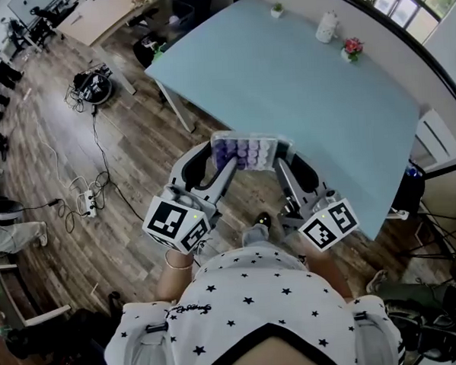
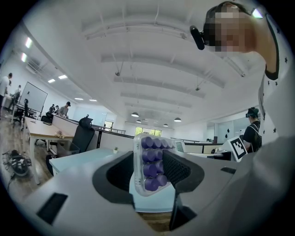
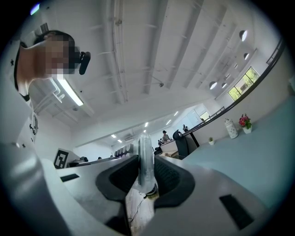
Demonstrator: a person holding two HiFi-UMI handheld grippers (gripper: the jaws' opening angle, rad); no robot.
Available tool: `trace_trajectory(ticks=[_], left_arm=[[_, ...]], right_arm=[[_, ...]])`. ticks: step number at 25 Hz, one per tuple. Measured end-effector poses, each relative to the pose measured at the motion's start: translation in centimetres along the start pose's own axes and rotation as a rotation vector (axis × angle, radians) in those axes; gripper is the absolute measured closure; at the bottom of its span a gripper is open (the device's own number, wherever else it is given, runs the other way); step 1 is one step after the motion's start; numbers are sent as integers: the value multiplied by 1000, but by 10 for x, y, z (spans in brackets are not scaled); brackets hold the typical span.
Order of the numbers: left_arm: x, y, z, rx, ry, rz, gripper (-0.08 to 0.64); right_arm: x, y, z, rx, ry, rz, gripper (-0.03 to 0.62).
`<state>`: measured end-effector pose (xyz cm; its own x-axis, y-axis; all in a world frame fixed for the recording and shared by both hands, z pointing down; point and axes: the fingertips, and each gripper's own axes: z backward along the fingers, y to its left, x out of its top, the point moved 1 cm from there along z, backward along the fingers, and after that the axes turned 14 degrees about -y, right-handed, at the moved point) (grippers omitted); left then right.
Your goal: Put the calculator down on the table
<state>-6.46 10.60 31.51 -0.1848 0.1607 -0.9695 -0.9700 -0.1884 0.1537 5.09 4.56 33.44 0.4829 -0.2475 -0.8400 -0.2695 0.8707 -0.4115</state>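
The calculator (image 1: 245,150) is in the air, face up with its purple keys showing. It is carried level between the two grippers, over the floor (image 1: 134,145) and right at the near edge of the blue surface (image 1: 307,82). From the steep head view I cannot tell whether its far side has crossed that edge yet.

The left gripper (image 2: 148,173) has its fingers (image 2: 117,173) set wide, closed on one end of the calculator. The clear case fills the gap between the pads, though how hard the pads press is not plain. The right gripper (image 3: 145,173) takes the other end, where the calculator shows edge-on as a thin blade. Its fingers (image 3: 168,175) are closer together and clamp the calculator from both sides.

Holding both ends likely shares the weight and stops the flat body from tipping, so it can go down level and not corner first. Both grippers point about level toward the surface, which suits sliding the calculator in over the edge before lowering it.

The task is not done, since nothing rests on the surface yet. The near part of the surface is bare. A flower pot (image 1: 350,48) and a white jar (image 1: 327,28) stand at the far side, well apart from the likely landing spot.
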Motion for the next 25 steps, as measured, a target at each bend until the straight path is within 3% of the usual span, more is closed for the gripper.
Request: trace_trajectory(ticks=[16,25], left_arm=[[-19,-7,-70,-1,7,5,354],[-33,-4,-91,-45,41,14,354]], right_arm=[[25,-68,-9,-10,-11,-10,491],[22,-88,-7,-69,-23,-20,492]])
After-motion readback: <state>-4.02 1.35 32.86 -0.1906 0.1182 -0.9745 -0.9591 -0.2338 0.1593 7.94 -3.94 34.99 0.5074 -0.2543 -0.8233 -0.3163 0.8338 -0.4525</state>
